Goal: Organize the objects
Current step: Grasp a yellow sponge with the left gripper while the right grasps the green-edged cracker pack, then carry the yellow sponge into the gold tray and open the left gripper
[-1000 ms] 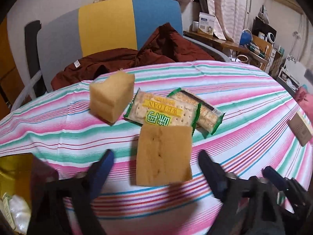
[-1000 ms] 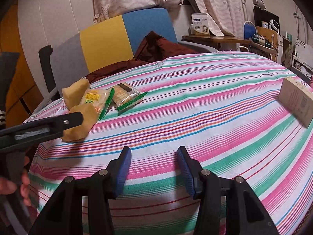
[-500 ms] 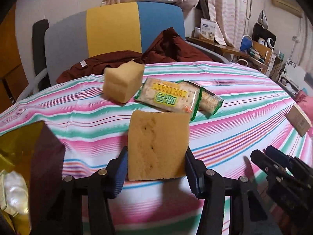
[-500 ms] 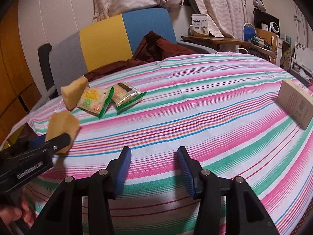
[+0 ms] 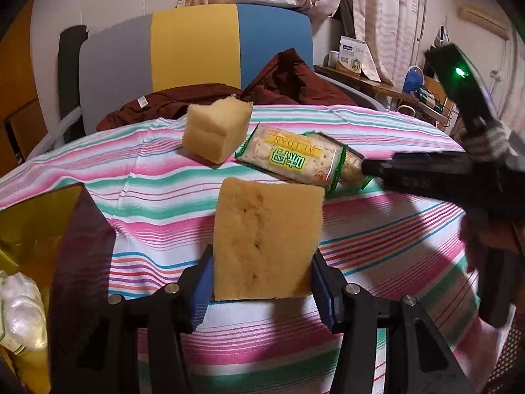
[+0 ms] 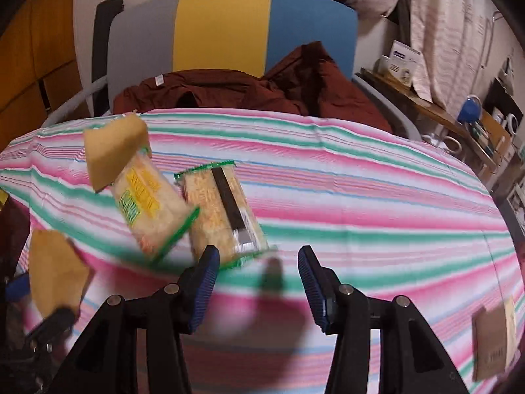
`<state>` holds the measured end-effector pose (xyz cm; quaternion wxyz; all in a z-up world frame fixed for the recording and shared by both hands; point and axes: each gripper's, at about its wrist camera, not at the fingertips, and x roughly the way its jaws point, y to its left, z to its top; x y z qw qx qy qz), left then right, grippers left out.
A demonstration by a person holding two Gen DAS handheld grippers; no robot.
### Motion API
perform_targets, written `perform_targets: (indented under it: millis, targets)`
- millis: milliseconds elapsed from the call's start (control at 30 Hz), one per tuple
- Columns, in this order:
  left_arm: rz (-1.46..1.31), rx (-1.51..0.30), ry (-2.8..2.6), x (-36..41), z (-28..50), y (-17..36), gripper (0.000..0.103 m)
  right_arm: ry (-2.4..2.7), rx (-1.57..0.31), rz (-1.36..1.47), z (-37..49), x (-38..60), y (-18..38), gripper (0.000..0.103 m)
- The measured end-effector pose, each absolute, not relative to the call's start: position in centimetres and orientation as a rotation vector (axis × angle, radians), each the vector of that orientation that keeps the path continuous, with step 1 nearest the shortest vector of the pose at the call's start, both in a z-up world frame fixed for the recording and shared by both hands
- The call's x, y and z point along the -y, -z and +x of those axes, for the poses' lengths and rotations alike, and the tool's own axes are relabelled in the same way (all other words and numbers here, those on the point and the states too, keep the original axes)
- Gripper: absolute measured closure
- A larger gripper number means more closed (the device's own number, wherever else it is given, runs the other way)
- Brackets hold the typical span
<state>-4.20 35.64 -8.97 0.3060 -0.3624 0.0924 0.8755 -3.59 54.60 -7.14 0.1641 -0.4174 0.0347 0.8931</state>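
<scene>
My left gripper (image 5: pixel 261 284) is shut on a flat yellow sponge (image 5: pixel 265 239) and holds it above the striped tablecloth (image 5: pixel 164 203). A second sponge block (image 5: pixel 215 131) sits farther back. Two green-edged cracker packs (image 5: pixel 292 161) lie beside it. My right gripper (image 6: pixel 257 279) is open and empty, its fingertips close to the near end of the right cracker pack (image 6: pixel 223 213). The left cracker pack (image 6: pixel 147 203), the far sponge (image 6: pixel 111 151) and the held sponge (image 6: pixel 54 279) also show in the right wrist view. The right gripper shows from the side in the left wrist view (image 5: pixel 370 167).
An open yellow box (image 5: pixel 36 216) with a white bag (image 5: pixel 19 315) stands at the left. A brown cardboard box (image 6: pixel 492 341) lies at the right on the cloth. A chair (image 5: pixel 193 46) with a dark red garment (image 5: pixel 282 82) stands behind the table.
My left gripper closed on the flat sponge and lifted it off the cloth. My right gripper moved left and forward to the cracker packs, still open.
</scene>
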Motion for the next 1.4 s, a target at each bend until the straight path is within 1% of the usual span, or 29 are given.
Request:
perform_targets:
  millis: [67, 167, 267, 333, 367, 433, 500, 600, 800, 933, 1067, 1233, 1400]
  targets:
    - [-0.971, -0.254, -2.313, -35.9, -4.3, 9.2, 0.049, -2.585, -0.109, -1.209, -4.8, -54.8, 7.4, 0.05]
    - [-0.963, -0.266, -2.319, -36.0, -4.1, 9.3, 0.049, -2.616, -0.11, -1.254, -6.6, -54.8, 7.6, 0.049]
    - [-0.965, -0.261, -2.318, -36.0, -4.1, 9.4, 0.049, -2.58, -0.014, -1.296, -8.4, -54.1, 8.4, 0.049]
    - [-0.966, -0.267, -2.319, -36.1, -4.1, 9.4, 0.049, -2.571, 0.005, -1.3, -8.9, -54.0, 9.0, 0.049]
    - [-0.965, -0.268, -2.319, -36.2, -4.0, 9.5, 0.049, -2.586, -0.019, -1.274, -8.7, -54.1, 9.2, 0.05]
    - [-0.964, -0.267, -2.321, -36.2, -4.0, 9.5, 0.049, -2.607, -0.096, -1.254, -8.2, -54.6, 9.3, 0.057]
    - [-0.964, -0.269, -2.322, -36.2, -4.0, 9.5, 0.049, -2.603, -0.119, -1.236, -8.0, -54.8, 9.1, 0.059]
    - [-0.963, -0.27, -2.323, -36.2, -4.1, 9.5, 0.049, -2.568, -0.143, -1.216, -6.8, -54.9, 9.0, 0.059]
    - [-0.963, -0.271, -2.322, -36.1, -4.1, 9.5, 0.049, -2.497, -0.334, -1.118, -2.2, -54.6, 8.8, 0.06]
    - [-0.96, -0.281, -2.326, -36.1, -4.1, 9.5, 0.049, -2.475, -0.409, -1.054, 1.1, -53.2, 8.6, 0.059]
    - [-0.959, -0.293, -2.328, -36.2, -3.9, 9.4, 0.049, -2.457, -0.397, -1.017, 3.5, -50.7, 8.6, 0.059]
    - [-0.978, -0.338, -2.324, -35.6, -2.7, 9.2, 0.049, -2.458, -0.324, -0.98, 5.0, -48.4, 8.5, 0.059]
    - [-0.998, -0.293, -2.287, -33.6, 0.1, 8.9, 0.049, -2.451, -0.294, -0.984, 4.5, -48.5, 9.0, 0.059]
